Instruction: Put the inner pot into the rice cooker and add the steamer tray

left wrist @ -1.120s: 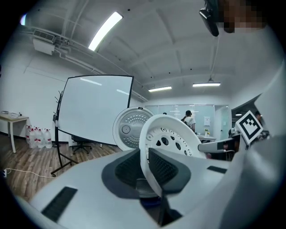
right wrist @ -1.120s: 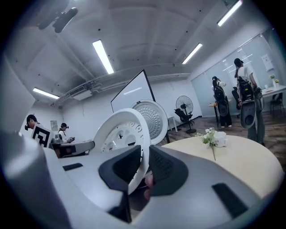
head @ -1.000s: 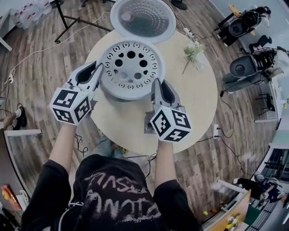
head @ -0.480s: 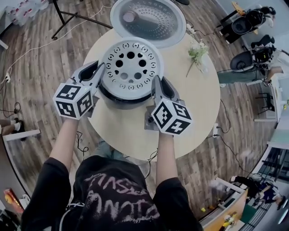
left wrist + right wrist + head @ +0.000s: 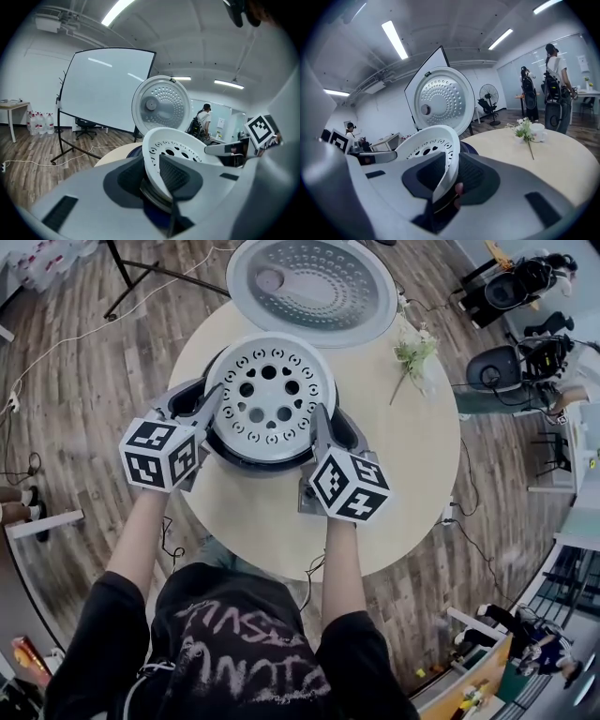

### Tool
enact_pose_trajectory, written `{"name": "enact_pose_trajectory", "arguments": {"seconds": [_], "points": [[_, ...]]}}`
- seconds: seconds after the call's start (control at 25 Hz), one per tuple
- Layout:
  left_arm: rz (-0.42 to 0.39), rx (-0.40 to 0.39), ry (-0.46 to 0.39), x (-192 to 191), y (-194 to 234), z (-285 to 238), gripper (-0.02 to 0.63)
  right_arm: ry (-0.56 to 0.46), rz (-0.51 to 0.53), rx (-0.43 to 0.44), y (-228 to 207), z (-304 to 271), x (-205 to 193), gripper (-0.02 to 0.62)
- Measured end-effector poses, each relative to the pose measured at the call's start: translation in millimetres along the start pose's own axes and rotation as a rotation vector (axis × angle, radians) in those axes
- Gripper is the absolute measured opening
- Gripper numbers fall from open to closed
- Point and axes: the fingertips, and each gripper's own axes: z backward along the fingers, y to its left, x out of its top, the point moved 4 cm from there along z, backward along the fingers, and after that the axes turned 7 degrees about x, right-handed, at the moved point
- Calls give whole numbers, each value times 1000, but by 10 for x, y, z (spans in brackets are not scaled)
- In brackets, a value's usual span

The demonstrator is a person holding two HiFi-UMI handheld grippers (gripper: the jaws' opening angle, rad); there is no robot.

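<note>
Steamer tray [image 5: 270, 395], white and pierced with round holes, sits level in the mouth of the rice cooker [image 5: 253, 457], between the two grippers.

The left gripper [image 5: 197, 397] is at the tray's left rim. In the left gripper view the rim [image 5: 178, 150] passes between its jaws. They have just been opening and stand loosened about the rim, with a gap showing at the outer pad.

The right gripper [image 5: 333, 423] is at the tray's near-right rim. In the right gripper view the tray wall [image 5: 431, 143] stands between its jaws. These too have just been opening and are slack, no longer clamped.

Beyond the tray, away from both grippers, the cooker's lid [image 5: 314, 282] stands open and overhangs the far edge of the round table [image 5: 272, 512]. Bare tabletop lies between the grippers and the person. To the right of the right gripper the top is open up to a cup of flowers [image 5: 412, 352] near the far-right edge.
</note>
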Motion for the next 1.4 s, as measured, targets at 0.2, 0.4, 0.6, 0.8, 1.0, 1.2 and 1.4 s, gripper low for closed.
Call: {"name": "enact_pose_trajectory", "arguments": {"seconds": [0.2,0.4,0.6,0.8,1.0,1.2,1.4], "points": [[12,5,7,-71,28,-37,118,22,49,-12,33,-43,-22,121],[29,9,20,-75,59,-78,129,59,44,-23,-27,-75,-63,135],[-21,16,32,-114,91,-79,128,54,44,-14,14,-81,-52,153],[-14,9,-14,-37,56,-15,129,25,41,-11,38,-4,-39,156],[-36,18,-62,54,29,143,127,-18,33,-23,59,192,-23,152],[-64,23,-123,217,-63,300,116,-63,24,-44,47,446,41,139],[-73,6,-173,312,-231,480,97,-108,15,-80,4,789,54,118]]}}
